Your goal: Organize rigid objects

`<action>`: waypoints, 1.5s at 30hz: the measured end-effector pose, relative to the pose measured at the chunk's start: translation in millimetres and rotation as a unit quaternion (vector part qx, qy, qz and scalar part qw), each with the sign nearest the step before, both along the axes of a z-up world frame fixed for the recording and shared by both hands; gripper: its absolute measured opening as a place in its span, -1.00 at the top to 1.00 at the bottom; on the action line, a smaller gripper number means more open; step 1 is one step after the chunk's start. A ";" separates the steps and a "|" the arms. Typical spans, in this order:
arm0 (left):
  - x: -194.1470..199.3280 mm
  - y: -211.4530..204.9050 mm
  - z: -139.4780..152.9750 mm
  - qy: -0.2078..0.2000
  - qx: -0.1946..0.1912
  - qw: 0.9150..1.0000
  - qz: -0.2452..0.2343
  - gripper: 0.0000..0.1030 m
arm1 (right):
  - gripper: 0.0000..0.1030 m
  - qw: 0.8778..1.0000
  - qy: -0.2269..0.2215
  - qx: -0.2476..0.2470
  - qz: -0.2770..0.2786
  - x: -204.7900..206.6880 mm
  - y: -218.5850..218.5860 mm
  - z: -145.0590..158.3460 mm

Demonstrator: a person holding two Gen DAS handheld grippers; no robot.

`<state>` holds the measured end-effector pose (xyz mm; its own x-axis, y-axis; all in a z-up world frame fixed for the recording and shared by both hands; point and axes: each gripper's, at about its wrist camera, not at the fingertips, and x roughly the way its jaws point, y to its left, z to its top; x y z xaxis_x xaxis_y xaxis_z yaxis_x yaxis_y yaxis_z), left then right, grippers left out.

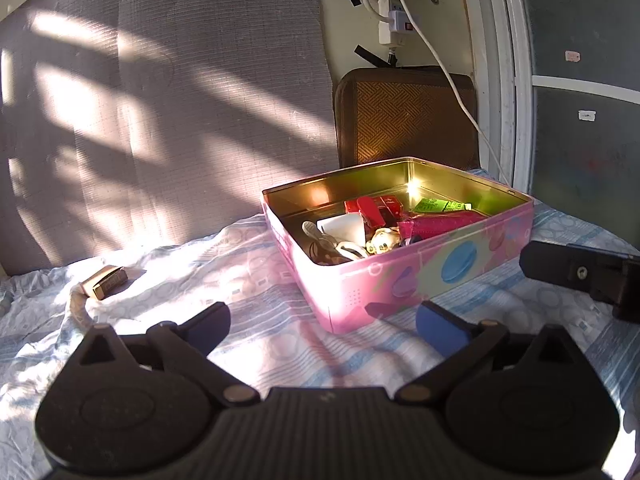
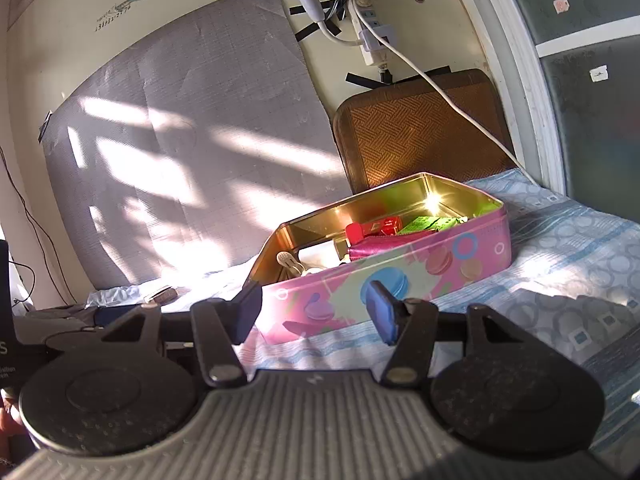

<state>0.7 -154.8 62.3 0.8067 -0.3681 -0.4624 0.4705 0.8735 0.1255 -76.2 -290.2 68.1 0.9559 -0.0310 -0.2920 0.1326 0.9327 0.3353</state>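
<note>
Both grippers are empty. Your left gripper (image 1: 322, 326) has its jaws spread as wide as they go, with only bedsheet showing between the blue pads. Your right gripper (image 2: 314, 312) stands partly open, with nothing between its pads either — the tin's pink side wall is merely behind the gap.

The pink tin (image 1: 420, 276) sits on the bed (image 1: 240, 280), toward the far right corner by the window frame. It is open and already holds a red box (image 1: 374, 208), a magenta pouch (image 1: 440, 222), a green packet (image 1: 434, 205) and a white block (image 1: 344, 227), with smaller bits I cannot make out.

One thing lies outside the tin: the small tan case (image 1: 105, 279), with a cord or strap trailing from it, flat on the sheet near the bed's far left edge by the grey board (image 1: 160, 100).

- Relation that matters: seen from your left gripper, the case is ahead and off to the left, well apart from the tin, which is ahead and to the right.
- Long axis of the case runs slantwise, its near end at lower left and its far end at upper right.
- In the right wrist view the case (image 2: 162, 294) is small and far left, beyond the tin's left corner.

Judgement: your left hand is the nearer one — swing it left, turn the jaws across the case's short side, then carry it right to the tin.
</note>
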 end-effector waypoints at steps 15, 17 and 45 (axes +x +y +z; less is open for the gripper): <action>0.0 -2.6 -3.5 0.007 0.007 1.000 -0.006 -0.99 | -0.19 1.000 0.005 0.010 -0.003 0.5 -1.5 -3.4; 0.3 -2.9 -3.8 0.009 0.008 1.000 -0.007 -0.99 | -0.19 1.000 0.006 0.010 -0.002 0.6 -1.3 -3.5; 9.9 3.4 -11.1 0.015 0.020 1.000 0.003 -0.99 | -0.19 1.000 0.010 0.009 0.002 6.5 2.7 -4.8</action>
